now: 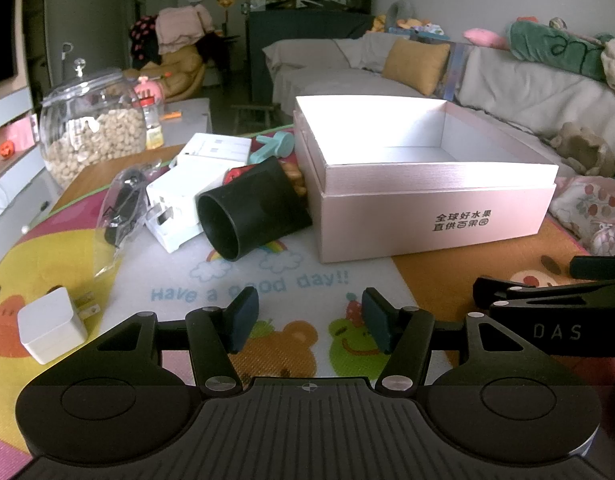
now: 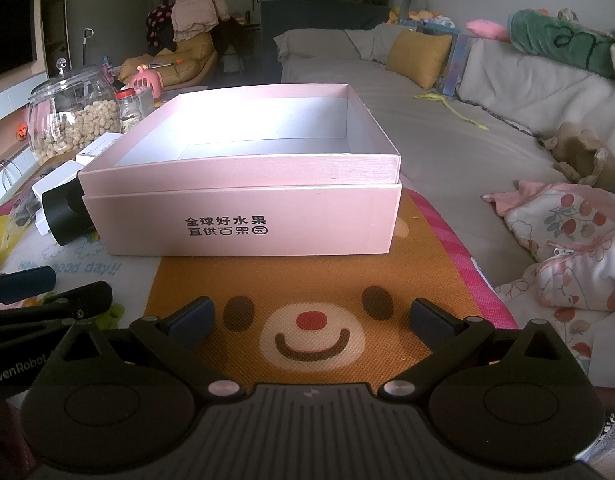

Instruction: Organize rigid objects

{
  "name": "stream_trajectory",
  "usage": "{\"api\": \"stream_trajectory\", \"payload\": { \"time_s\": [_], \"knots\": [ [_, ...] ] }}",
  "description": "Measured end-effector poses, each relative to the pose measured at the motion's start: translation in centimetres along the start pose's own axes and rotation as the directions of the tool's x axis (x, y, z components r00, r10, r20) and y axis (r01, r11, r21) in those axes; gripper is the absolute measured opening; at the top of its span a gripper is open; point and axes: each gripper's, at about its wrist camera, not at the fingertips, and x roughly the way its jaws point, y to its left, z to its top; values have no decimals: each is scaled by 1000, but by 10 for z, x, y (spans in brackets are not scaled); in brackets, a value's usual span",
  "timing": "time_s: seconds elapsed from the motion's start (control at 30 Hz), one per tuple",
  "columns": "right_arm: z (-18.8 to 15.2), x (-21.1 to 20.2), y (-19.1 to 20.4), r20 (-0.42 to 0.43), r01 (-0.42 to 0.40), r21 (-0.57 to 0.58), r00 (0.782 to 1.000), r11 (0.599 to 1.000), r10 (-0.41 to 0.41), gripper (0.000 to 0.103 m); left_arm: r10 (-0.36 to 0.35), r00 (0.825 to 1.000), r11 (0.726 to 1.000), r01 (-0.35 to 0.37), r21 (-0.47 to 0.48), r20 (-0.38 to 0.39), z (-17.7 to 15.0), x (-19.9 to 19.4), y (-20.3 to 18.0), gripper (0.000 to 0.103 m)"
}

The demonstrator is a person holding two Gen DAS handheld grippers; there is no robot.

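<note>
A pink box (image 1: pixel 427 216) with a white inside is sitting open on the play mat (image 1: pixel 347 264). A black tube (image 1: pixel 247 212) is lying on its side just left of it, beside white chargers (image 1: pixel 175 204). Both the left gripper (image 1: pixel 310 318) and right gripper (image 2: pixel 311 322) are hovering with fingers apart, holding nothing.

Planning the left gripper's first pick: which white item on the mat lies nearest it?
The small white plug adapter, lying alone just left of the left gripper; the larger white boxes sit farther back beside the black cylinder.

glass jar (image 1: pixel 92 126) of nuts, table's far left; yellow cushion (image 1: pixel 415 65) on sofa (image 1: pixel 519 92); cartoon mat (image 1: pixel 243 280)
</note>
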Motion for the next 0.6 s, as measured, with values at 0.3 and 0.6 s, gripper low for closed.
{"api": "stream_trajectory", "payload": {
  "time_s": [0.3, 0.6],
  "knots": [
    [-1, 1, -2, -12, 0, -2, 1000, 1000, 0, 103, 0, 1000, 1000, 0, 2, 1, 0, 1, 0, 63],
    [3, -3, -5, -83, -29, -20, 996, 999, 27, 103, -36, 991, 999, 38, -13, 131, -7, -53, 43, 59]
  ]
}}
